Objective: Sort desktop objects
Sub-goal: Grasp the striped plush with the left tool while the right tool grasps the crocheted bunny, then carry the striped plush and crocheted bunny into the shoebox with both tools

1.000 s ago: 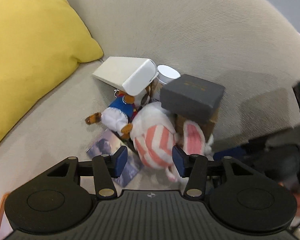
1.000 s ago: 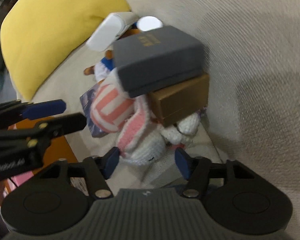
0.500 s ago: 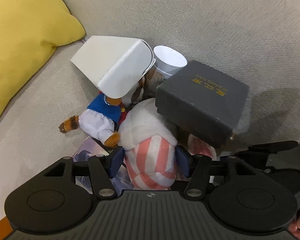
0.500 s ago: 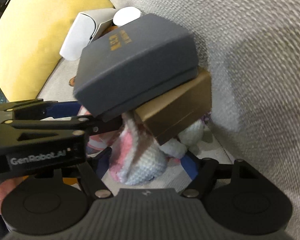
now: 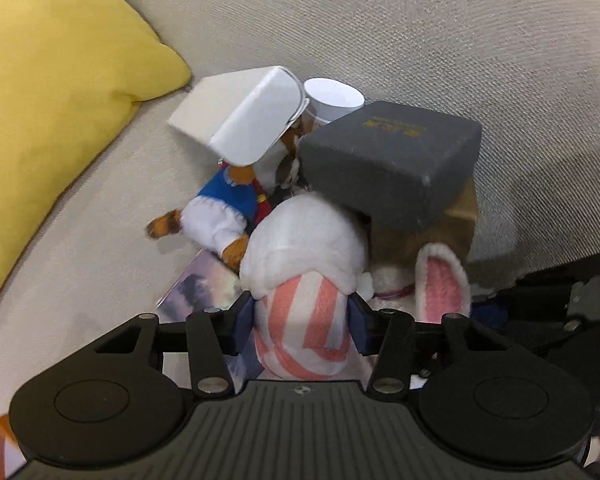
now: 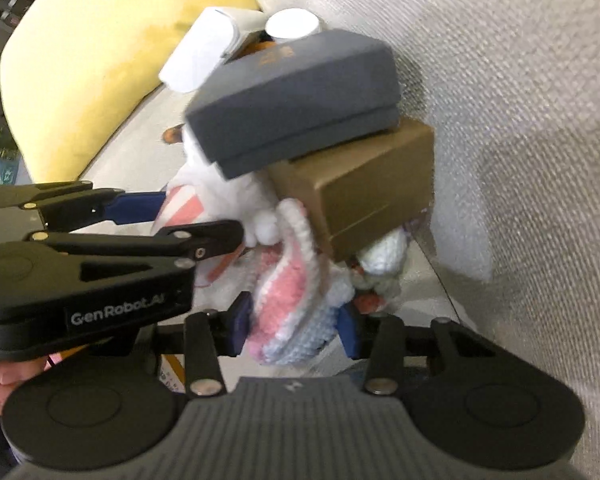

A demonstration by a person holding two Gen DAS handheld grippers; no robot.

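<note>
Beige sofa cushions (image 5: 380, 20) carry a heap of objects beside a yellow pillow (image 5: 52, 92). Left gripper (image 5: 302, 322) is clamped on the pink-striped plush (image 5: 304, 332) at the heap's front; right gripper (image 6: 294, 330) is closed on the knitted rabbit's ear (image 6: 288, 312). A grey box (image 6: 300, 96) rests tilted on a brown box (image 6: 364, 184), which overlies both toys. Judged risk: pulling either toy out could topple the stacked boxes onto the white box (image 5: 240, 120).

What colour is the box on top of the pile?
Dark grey box with gold lettering, clearest in the left wrist view.
</note>
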